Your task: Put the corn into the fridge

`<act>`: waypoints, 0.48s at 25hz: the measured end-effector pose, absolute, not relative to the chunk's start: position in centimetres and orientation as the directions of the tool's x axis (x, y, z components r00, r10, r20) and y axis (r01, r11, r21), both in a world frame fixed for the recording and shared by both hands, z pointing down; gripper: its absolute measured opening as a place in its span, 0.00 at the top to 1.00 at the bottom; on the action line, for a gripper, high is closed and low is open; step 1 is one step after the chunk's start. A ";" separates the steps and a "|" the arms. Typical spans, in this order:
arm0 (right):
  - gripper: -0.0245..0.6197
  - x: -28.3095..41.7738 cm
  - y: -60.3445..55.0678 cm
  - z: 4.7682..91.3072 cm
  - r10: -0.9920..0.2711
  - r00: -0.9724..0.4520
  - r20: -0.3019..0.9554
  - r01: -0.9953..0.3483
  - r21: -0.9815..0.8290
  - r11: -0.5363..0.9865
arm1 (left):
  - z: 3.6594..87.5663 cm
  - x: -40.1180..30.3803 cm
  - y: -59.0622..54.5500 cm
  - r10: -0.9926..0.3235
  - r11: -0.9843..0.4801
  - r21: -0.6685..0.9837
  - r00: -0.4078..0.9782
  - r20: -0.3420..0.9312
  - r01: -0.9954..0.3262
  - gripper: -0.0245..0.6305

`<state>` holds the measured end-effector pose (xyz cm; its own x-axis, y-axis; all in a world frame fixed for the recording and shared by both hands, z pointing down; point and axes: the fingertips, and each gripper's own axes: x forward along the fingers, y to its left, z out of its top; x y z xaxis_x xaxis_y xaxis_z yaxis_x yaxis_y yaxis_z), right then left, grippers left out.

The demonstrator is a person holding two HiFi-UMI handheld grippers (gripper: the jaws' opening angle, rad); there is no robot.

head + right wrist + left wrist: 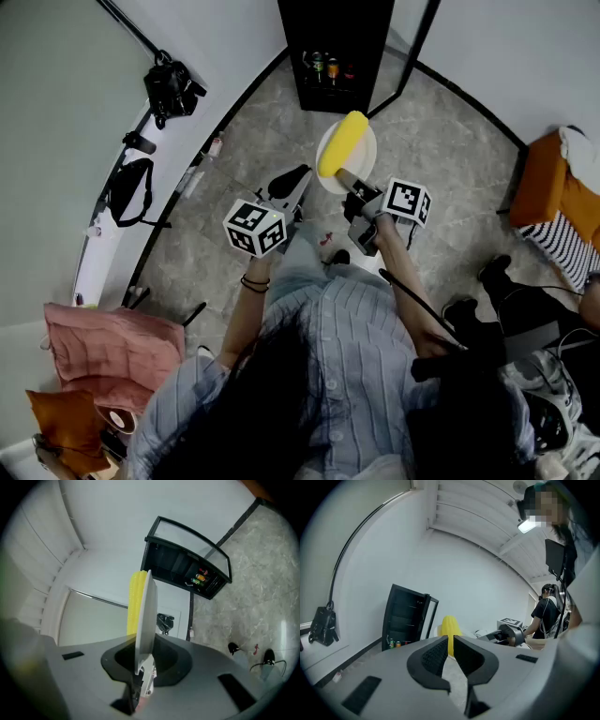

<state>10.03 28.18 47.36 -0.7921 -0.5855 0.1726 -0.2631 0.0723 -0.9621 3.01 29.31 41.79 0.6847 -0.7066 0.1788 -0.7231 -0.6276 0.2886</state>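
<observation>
A yellow corn cob (342,142) lies on a white plate (362,156). My right gripper (346,179) is shut on the plate's near rim and holds it out over the floor, short of the black fridge (342,47). In the right gripper view the plate (145,620) shows edge-on between the jaws, with the corn (136,602) on its left face and the fridge (187,569) beyond. My left gripper (300,176) hangs just left of the plate, shut and empty. In the left gripper view the corn (450,626) stands ahead of the closed gripper (449,641).
The fridge's glass door (412,47) stands open to the right; several drink cans (328,67) sit on its bottom shelf. A black bag (171,89) hangs at the left wall. An orange seat (553,183) is at right. Another person (546,611) stands at right.
</observation>
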 end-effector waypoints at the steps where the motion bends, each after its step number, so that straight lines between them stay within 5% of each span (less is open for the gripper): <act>1: 0.89 10.1 28.2 47.3 -0.586 -0.792 0.170 -0.263 -0.962 0.076 | 41.8 3.0 29.3 -0.706 -0.628 0.289 0.685 0.180 -0.723 0.90; 12: 0.89 10.1 28.3 47.0 -0.590 -0.788 0.177 -0.276 -0.958 0.082 | 41.9 2.9 29.4 -0.687 -0.639 0.303 0.702 0.188 -0.707 0.90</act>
